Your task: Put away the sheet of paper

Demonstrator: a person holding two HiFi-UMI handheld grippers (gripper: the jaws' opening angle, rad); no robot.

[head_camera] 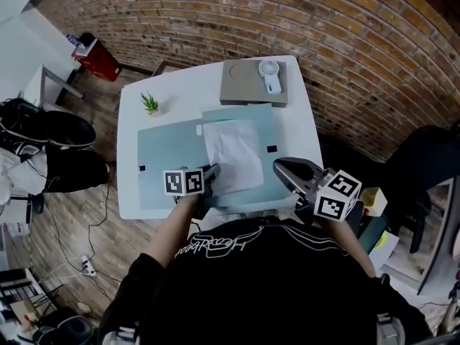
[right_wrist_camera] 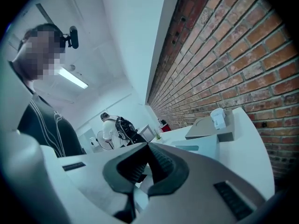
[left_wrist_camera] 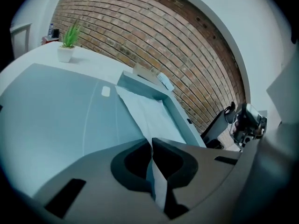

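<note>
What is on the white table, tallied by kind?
Plant: 1
Fan: 1
Grey box: 1
Blue folder: 1
Sheet of paper: 1
Total: 5

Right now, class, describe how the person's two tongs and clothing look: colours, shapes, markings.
The left tongs and right tongs are grey, with broad curved jaws and darker pads. Each carries a white cube printed with black square markers. The person wears a black top with white line print. No cables show.
</note>
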